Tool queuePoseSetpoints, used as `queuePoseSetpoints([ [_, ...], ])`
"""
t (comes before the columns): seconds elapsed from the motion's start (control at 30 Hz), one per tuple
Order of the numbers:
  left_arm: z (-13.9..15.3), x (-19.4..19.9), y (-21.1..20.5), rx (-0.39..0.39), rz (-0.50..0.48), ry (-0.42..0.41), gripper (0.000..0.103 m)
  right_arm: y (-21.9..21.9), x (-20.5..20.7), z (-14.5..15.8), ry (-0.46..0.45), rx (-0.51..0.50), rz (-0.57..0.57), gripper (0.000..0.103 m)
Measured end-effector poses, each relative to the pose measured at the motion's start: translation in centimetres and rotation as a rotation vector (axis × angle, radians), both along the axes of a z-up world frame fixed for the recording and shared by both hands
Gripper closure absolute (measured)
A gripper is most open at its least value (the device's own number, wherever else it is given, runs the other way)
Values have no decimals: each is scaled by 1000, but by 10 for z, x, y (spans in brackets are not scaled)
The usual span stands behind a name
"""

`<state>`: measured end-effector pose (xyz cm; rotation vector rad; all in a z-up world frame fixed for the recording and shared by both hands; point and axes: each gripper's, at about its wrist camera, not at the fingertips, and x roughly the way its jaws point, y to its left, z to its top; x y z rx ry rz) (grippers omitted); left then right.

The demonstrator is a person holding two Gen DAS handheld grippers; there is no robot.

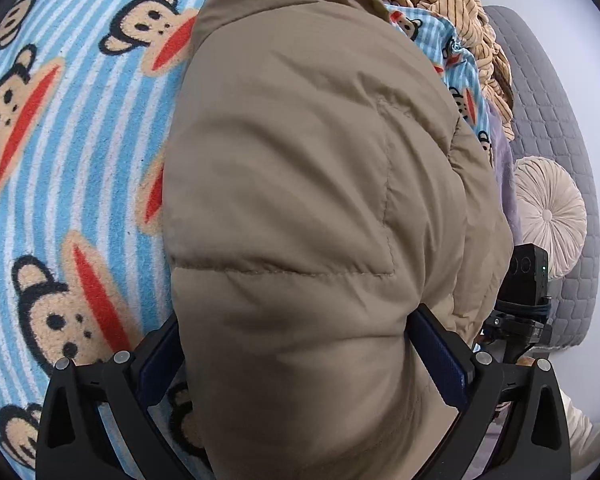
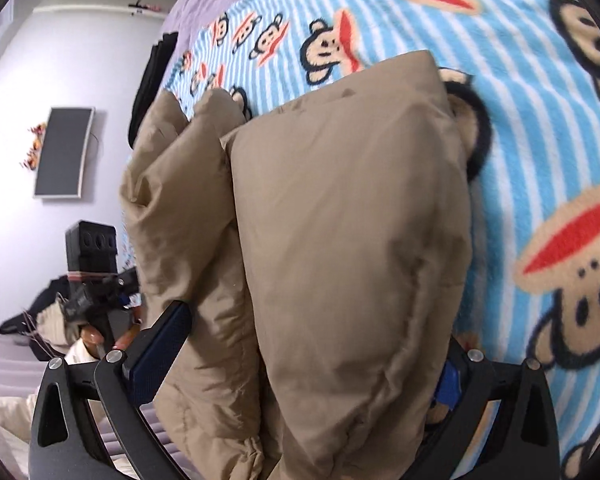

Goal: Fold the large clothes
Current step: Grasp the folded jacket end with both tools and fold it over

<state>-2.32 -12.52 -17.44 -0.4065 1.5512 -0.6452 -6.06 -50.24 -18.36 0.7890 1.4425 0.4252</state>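
Left wrist view has the tan puffer jacket (image 1: 300,200) filling the middle of the frame, bulging up between the left gripper (image 1: 300,364) pads, which seem to press its sides, so you look to be clamped on a thick bunch; the monkey-print blanket (image 1: 60,160) lies under it at the left. In the right wrist view the jacket (image 2: 340,240) sits centre frame over the same blanket (image 2: 540,120), and the right gripper (image 2: 304,364) stands at its widest with padding between the fingers; whether those pads squeeze or merely flank the cloth, you cannot tell. To do this fold well, lower both bunches together, keep them level, and lay the folded edge flat before letting go. Count: one jacket, one blanket, two grippers, one round pleated cushion (image 1: 548,216) at the right, one heap of striped beige cloth (image 1: 460,8) upper right.
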Motion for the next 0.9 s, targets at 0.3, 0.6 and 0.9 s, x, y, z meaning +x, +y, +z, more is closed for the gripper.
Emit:
queuePoseSetpoints([
  [0.3,17,-5,-26,132,-18,-100,0,0,11,-23,91,37,-51,0],
  [0.6,42,-16,-39,256,-35,-225,14,0,10,-25,153,52,-108,10],
  [0.9,73,-28,-33,267,-69,-279,30,2,7,-5,95,164,-158,58],
])
